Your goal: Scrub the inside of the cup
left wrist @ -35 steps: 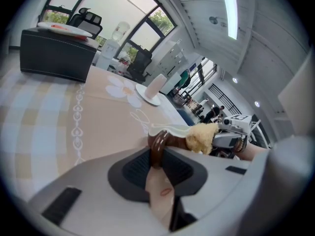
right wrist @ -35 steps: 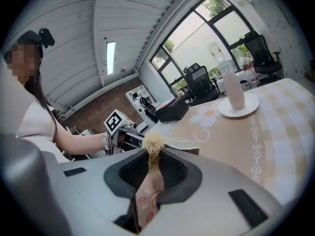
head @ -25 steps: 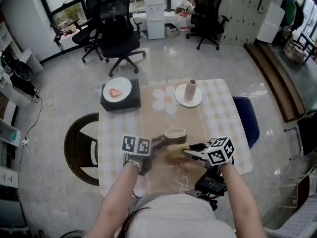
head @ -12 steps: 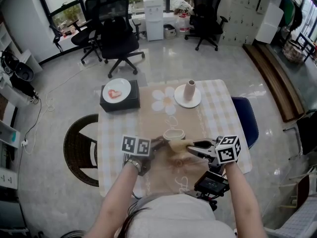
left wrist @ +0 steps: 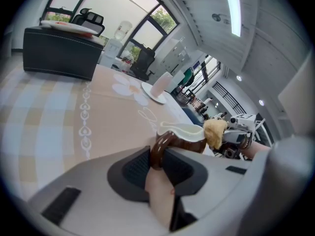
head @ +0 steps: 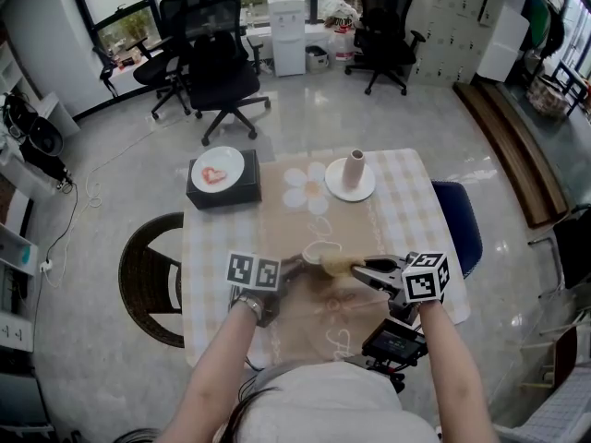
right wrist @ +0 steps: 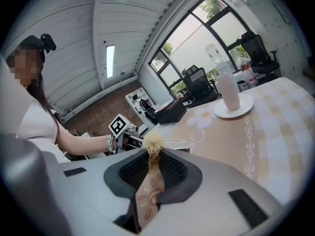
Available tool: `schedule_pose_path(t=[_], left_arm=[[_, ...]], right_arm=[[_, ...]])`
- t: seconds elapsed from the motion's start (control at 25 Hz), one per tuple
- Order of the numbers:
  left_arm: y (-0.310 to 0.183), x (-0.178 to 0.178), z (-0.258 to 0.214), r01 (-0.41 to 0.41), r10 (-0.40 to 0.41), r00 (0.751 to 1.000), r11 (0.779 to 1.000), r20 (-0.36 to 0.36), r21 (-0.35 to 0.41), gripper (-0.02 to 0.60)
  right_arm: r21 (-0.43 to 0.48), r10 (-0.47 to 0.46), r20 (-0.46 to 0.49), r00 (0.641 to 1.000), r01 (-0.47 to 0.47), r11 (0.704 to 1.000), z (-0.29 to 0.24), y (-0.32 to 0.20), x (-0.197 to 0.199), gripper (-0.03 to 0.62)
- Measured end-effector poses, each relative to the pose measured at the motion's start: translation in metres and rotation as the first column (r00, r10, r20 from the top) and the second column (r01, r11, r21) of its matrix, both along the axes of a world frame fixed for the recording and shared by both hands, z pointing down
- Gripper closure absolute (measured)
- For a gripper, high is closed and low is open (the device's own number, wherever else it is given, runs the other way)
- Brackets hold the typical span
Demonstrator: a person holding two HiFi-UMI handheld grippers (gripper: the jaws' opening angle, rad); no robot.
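Holds the cup (left wrist: 184, 135) by its brown handle, left tool (left wrist: 160, 161) clamped on it, over the checked surface (head: 406, 201). Pinches a scrubber (right wrist: 152, 146) in the right tool (right wrist: 152, 168), tuft at the cup's rim. Shows the cream interior only in the left gripper view.

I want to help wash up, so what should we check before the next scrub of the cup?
1. Left claw shut on the cup by its brown handle: ok.
2. Right claw shut on the scrubber: ok.
3. Scrubber at the cup's rim: ok.
4. Scrubber reaching the bottom of the cup: cannot tell.
5. Vase standing well away from both claws: ok.
6. Inside of the cup clean all over: cannot tell.
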State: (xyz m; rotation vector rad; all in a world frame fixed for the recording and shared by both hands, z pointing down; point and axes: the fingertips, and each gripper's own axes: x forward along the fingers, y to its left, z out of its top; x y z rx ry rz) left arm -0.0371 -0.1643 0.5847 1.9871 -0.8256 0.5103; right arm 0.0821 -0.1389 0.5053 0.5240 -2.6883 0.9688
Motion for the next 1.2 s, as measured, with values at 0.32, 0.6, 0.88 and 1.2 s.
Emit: schedule_pose_path(t=[0.32, 0.6, 0.88, 1.2], left_arm=[[-0.002, -0.001, 0.002, 0.007, -0.007, 1.0, 1.0, -0.001, -0.001, 0.509], [-0.006, -0.003, 0.004, 0.015, -0.015, 1.0, 1.0, -0.008, -0.005, 0.509], [-0.007, -0.006, 0.006, 0.023, -0.023, 1.0, 1.0, -0.008, 0.008, 0.508], [-0.01, -0.01, 0.011, 0.022, -0.023, 0.999, 0.999, 0.038, 0.037, 0.505]], right_arm=[[-0.004, -0.085, -0.047, 0.995, 0.085, 0.996, 0.011, 0.015, -0.004, 0.534], [-0.012, -0.129, -0.131, 0.983, 0.129, 0.992, 0.026, 0.02, -0.007, 0.533], [-0.024, -0.175, -0.257, 0.95, 0.175, 0.984, 0.043, 0.026, -0.009, 0.533], [0.032, -0.188, -0.061, 0.98, 0.19, 0.981, -0.007, 0.023, -0.011, 0.534]])
